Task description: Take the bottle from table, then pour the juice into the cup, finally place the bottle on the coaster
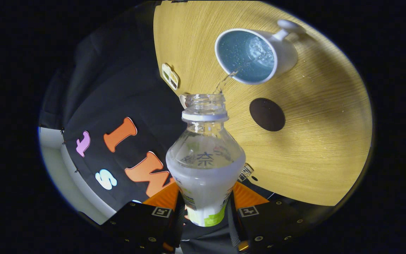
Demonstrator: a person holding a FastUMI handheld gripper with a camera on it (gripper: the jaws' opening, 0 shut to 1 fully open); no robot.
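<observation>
The gripper (205, 206) is clamping both fingers on the lower body of the uncapped plastic bottle (204, 165), tilting it so a thin stream of juice is arcing from its mouth into the white mug (256, 56) beyond. The pouring step is in hand. Next, judging by the layout, the bottle is needing righting and setting on the dark round coaster (267, 114) just nearer than the mug on the wooden table (323, 141).

White cup (287, 53) (blue inside), dark brown coaster (267, 114), wood-grain table (323, 141).

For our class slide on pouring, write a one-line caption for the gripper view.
Gripper shut on tilted bottle, stream entering the cup, coaster beside it.
</observation>
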